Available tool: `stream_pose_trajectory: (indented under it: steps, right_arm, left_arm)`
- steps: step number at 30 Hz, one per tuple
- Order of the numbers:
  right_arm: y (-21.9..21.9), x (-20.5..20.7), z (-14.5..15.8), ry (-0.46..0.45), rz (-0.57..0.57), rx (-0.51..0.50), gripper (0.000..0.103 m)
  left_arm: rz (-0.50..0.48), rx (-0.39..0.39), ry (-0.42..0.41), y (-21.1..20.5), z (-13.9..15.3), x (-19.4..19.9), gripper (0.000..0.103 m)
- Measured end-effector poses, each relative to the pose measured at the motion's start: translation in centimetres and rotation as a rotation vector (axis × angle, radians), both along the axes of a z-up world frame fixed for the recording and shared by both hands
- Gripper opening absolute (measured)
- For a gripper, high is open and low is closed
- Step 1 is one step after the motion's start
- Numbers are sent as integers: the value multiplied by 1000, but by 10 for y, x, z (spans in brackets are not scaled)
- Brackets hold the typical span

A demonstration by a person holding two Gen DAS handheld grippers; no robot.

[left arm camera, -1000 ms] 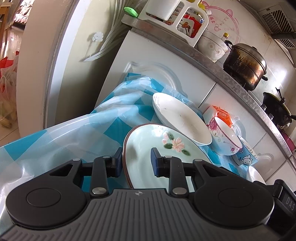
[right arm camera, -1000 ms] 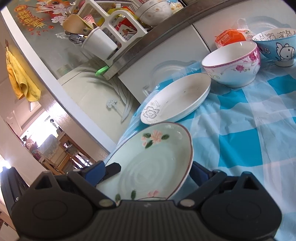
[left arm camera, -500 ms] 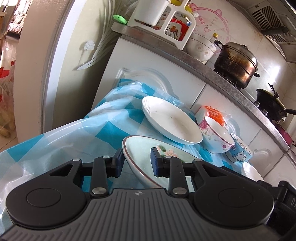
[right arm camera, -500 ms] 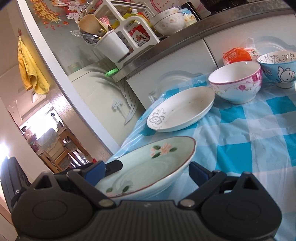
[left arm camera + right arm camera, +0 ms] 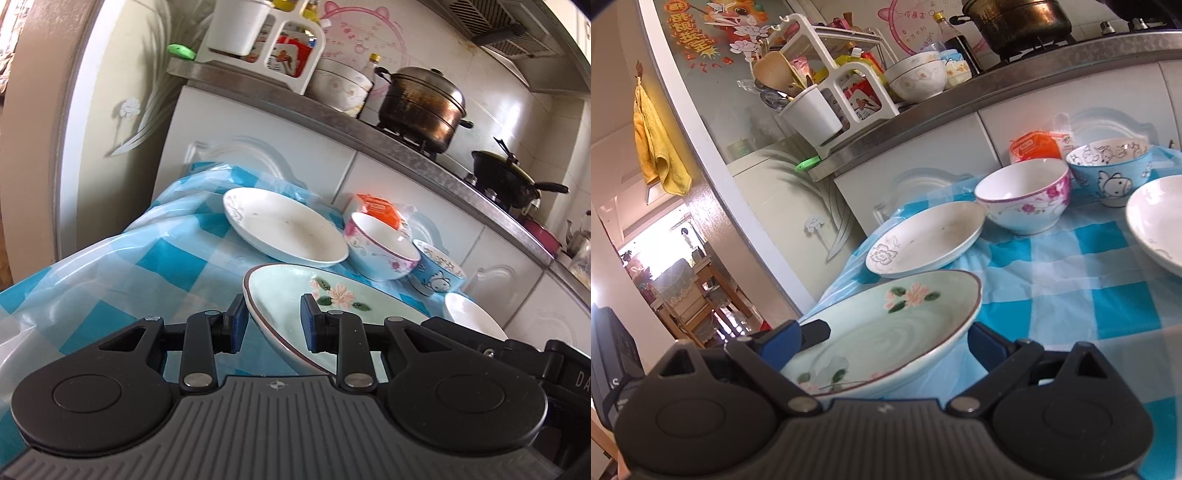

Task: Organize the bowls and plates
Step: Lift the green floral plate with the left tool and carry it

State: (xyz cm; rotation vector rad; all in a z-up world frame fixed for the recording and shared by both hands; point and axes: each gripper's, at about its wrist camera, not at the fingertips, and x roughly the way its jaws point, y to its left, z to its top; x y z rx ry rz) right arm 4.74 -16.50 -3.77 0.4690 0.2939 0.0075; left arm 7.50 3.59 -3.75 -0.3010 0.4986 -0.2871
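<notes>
A pale green plate with a pink flower hangs nearly level just over the tablecloth. My left gripper is shut on its near rim, one pad inside the plate and one outside. In the right wrist view the green plate lies between the wide-spread fingers of my right gripper, which stands open. Just beyond sits a white plate with a grey flower print. Right of it stand a pink-flowered bowl and a blue cartoon bowl.
Another white dish lies at the right on the blue checked cloth. An orange packet leans on the white cabinet behind the bowls. Above, the counter carries a utensil rack, a steamer pot and a wok.
Both grippers have risen and moved toward the white plate with the green plate. The green plate has tipped from steeply tilted to nearly level.
</notes>
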Motion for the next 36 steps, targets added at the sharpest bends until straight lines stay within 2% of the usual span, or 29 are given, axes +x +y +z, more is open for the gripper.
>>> stream_pose_trajectory:
  steps: [7, 15, 32, 36]
  right_arm:
    - [-6, -26, -6, 19, -34, 11, 97]
    - [-2, -46, -16, 54, -33, -6, 97]
    - [-4, -52, -30, 106, -20, 30, 97]
    - [-6, -52, -34, 120, -18, 52, 97]
  left_arm:
    - [-60, 50, 2, -12, -3, -18, 30]
    - [-85, 103, 14, -18, -8, -34, 30]
    - [-91, 144, 67, -21, -26, -38, 30]
    - [-95, 149, 56, -21, -26, -38, 30]
